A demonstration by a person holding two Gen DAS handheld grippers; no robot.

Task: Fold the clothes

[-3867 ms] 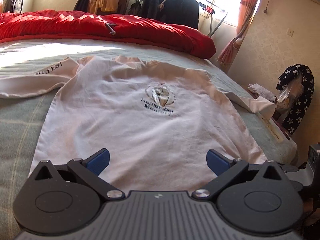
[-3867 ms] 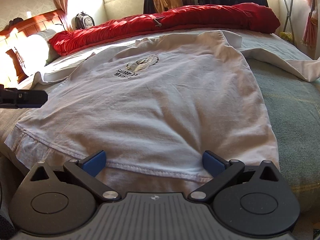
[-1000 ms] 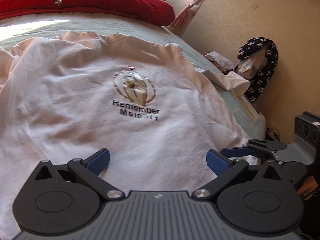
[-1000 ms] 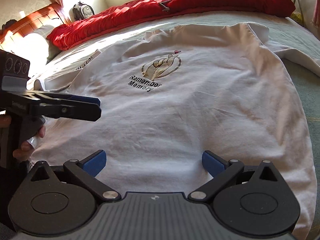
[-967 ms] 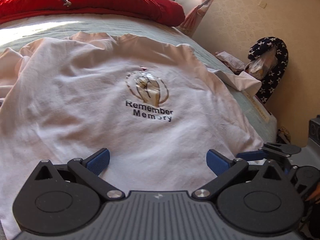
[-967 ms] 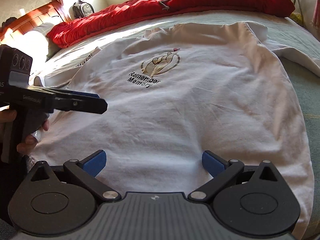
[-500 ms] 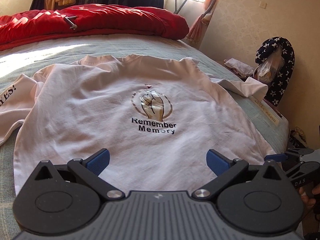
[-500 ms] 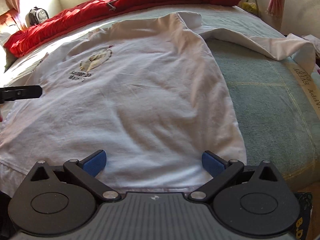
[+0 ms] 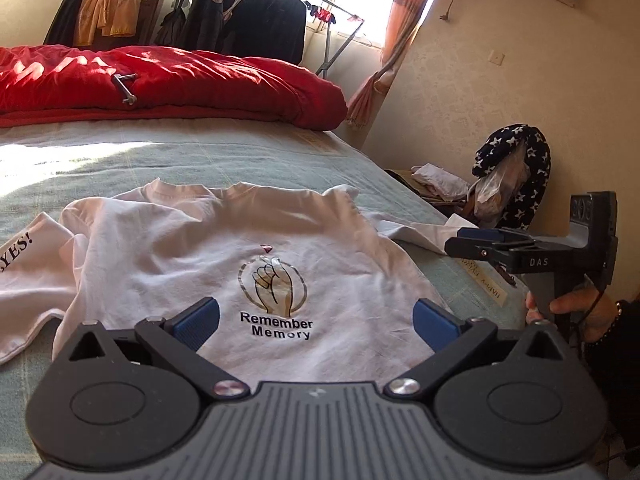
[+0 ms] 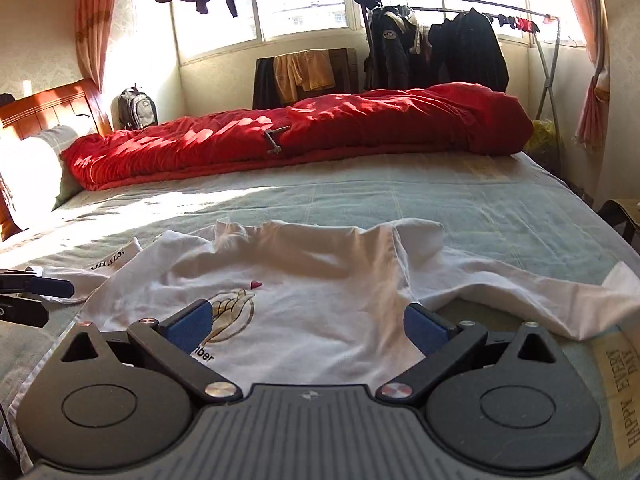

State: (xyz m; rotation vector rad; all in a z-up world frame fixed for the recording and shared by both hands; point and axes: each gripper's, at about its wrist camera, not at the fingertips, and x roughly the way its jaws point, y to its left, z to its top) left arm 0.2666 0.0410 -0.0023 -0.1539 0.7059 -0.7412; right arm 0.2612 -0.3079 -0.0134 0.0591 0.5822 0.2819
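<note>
Left wrist view: the left gripper (image 9: 316,318) hovers spread wide over the white T-shirt (image 9: 224,264) lying flat on the bed (image 9: 224,152). The right gripper (image 10: 306,322) is likewise released, gripped by a hand (image 9: 576,308) at the bed's edge, with bare sheet beyond.

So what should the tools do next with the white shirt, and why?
Probably the right tool should reach for the right sleeve, because it lies spread out on the bed beside the white shirt, and both tools are open and empty.
</note>
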